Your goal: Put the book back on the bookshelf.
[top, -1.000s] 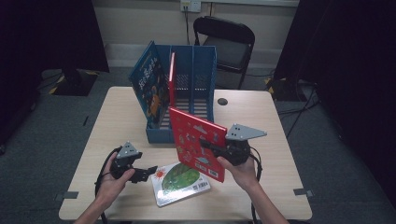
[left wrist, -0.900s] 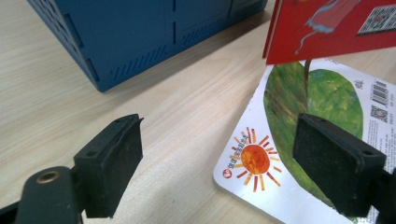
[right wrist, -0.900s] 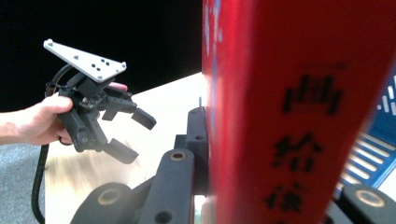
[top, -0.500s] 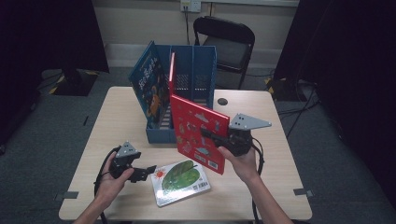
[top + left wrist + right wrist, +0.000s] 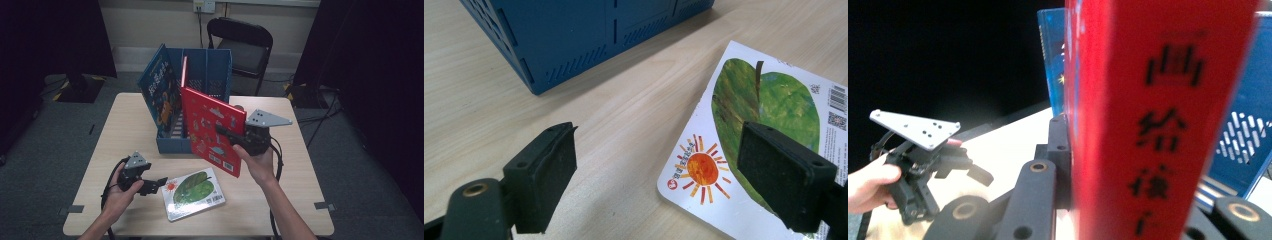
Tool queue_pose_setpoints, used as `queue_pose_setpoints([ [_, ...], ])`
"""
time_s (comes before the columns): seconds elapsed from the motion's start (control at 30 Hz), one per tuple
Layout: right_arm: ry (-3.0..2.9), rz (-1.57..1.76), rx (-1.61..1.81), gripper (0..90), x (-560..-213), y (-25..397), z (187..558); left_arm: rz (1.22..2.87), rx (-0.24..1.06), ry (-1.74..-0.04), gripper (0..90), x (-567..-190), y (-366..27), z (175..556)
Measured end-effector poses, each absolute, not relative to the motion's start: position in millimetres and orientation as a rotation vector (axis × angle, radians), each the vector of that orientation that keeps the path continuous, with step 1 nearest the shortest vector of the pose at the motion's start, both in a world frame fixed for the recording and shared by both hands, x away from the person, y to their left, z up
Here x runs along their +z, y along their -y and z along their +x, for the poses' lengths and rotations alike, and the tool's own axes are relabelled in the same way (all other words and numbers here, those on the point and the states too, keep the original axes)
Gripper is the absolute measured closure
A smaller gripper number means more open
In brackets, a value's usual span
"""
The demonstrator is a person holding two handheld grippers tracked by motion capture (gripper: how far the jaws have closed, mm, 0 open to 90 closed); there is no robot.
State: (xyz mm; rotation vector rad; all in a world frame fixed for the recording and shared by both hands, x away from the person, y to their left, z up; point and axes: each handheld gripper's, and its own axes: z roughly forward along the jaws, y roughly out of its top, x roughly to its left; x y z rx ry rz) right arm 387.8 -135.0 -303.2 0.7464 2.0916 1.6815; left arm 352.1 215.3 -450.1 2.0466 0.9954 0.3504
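Observation:
My right gripper (image 5: 226,135) is shut on a red picture book (image 5: 210,127), held upright above the table just in front of the blue file rack (image 5: 200,80). In the right gripper view the book's red spine (image 5: 1153,115) stands between the jaws. A blue book (image 5: 159,92) leans in the rack's left slot, and a thin red book (image 5: 184,70) stands beside it. A white book with a green leaf and a sun (image 5: 192,192) lies flat near the front edge. My left gripper (image 5: 159,184) rests open at that book's left corner (image 5: 704,165), jaws wide apart.
A black folding chair (image 5: 242,45) stands behind the table. The wooden tabletop (image 5: 115,130) has bare room at the left and at the far right. A small dark round object (image 5: 239,107) lies behind the held book.
My right gripper has lifted the red book higher and carried it back toward the rack. The left gripper has stayed beside the leaf book.

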Motion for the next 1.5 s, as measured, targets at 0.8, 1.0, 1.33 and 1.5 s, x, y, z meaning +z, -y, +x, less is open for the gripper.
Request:
queue_pose_setpoints([
  [0.8,-2.002,0.847,1.602,80.6,-289,110,418,2.060,0.360,-0.997,15.9,-451,-214,352],
  [1.0,-1.989,0.865,1.573,80.6,-288,101,426,2.070,0.361,-0.988,15.9,-451,-215,353],
  [1.33,-1.937,0.922,1.530,80.6,-286,88,442,2.064,0.356,-0.996,15.9,-451,-214,353],
  [1.5,-1.914,0.950,1.505,80.6,-286,82,450,2.061,0.356,-0.992,15.9,-451,-214,352],
])
